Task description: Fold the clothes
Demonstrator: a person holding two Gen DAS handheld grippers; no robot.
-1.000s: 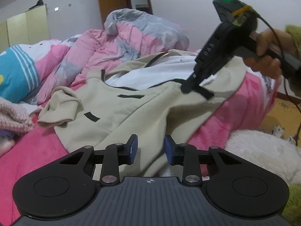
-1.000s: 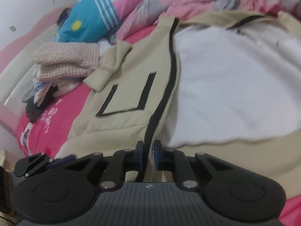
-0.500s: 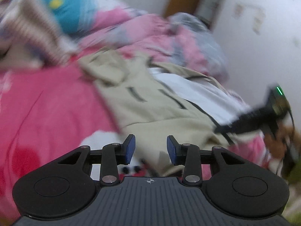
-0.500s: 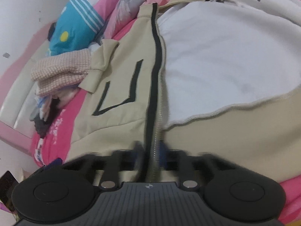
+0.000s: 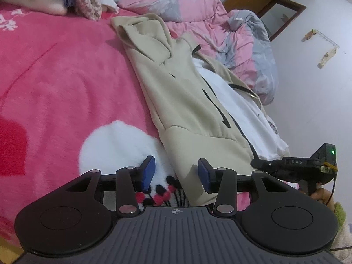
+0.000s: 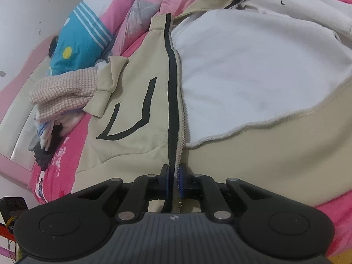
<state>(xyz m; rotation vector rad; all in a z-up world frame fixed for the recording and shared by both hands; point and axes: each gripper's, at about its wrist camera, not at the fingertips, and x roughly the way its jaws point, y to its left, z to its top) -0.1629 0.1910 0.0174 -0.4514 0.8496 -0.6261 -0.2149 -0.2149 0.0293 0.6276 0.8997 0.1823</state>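
Observation:
A beige zip jacket [image 5: 182, 101] with black trim lies open on the pink bed, its white fleece lining [image 6: 253, 72] facing up. My left gripper [image 5: 176, 173] hovers at the jacket's bottom hem corner. Its jaws are opening, and the hem edge lies between the blue pads without being pressed. My right gripper [image 6: 174, 182] is shut on the jacket's zipper edge [image 6: 178, 145] near the hem. In the left wrist view the right gripper's body [image 5: 297, 165] shows low at the right, held by a hand.
A pink fleece blanket [image 5: 66, 77] covers the bed. A bunched pink-and-grey quilt [image 5: 220, 22] lies beyond the jacket. A checked knit pile [image 6: 63, 92] and a blue striped pillow [image 6: 81, 44] sit by the pink headboard [image 6: 13, 110].
The left gripper rolled and swung across to the jacket's bottom hem corner, and its jaws widened. The right gripper stayed shut on the zipper edge, barely moving.

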